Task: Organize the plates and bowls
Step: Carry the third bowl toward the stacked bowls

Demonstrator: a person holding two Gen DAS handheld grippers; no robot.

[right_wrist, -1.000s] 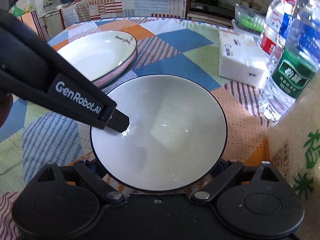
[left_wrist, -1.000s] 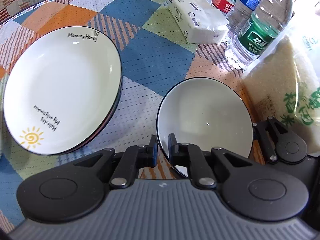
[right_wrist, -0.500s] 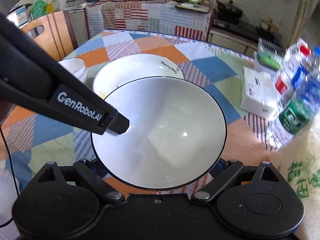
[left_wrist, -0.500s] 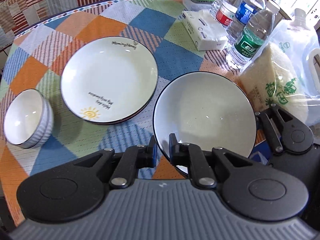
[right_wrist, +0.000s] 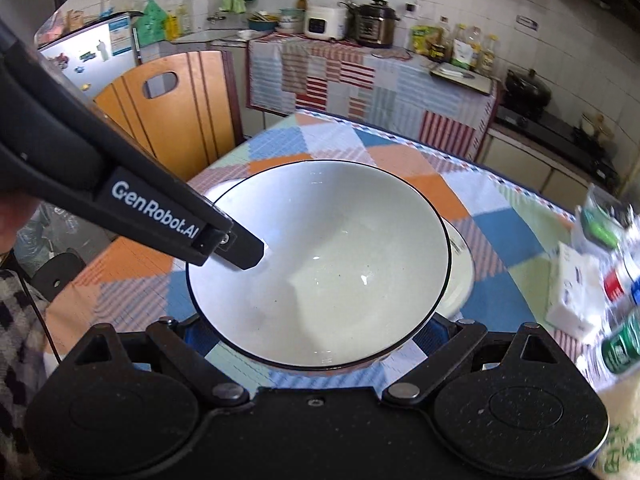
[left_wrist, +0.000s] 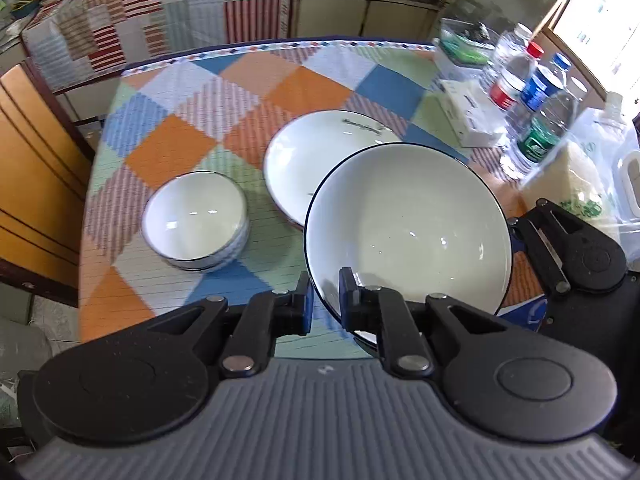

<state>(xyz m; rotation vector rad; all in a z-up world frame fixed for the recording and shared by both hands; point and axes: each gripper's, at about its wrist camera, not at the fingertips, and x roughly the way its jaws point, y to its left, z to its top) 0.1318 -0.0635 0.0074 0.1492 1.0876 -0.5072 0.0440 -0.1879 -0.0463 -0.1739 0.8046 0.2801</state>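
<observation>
Across the surface [left_wrist: 192, 92] with its patchwork cloth, the sorting looks partly done. The plates [left_wrist: 308, 160] already sit as a stack mid-surface; how many lie under the top one you cannot tell. Your large bowl [left_wrist: 408, 224] is off the surface, carried above the near edge of that stack. Your left gripper [left_wrist: 323, 300] pinches its rim, one finger inside the bowl and one outside. Your right gripper [right_wrist: 316, 332] cradles the bowl's underside; its fingers are hidden beneath the bowl, so you cannot tell whether they press on it. To the left, the small bowls [left_wrist: 196, 222] rest nested and apart. By my reading, placing this large bowl is what remains.
</observation>
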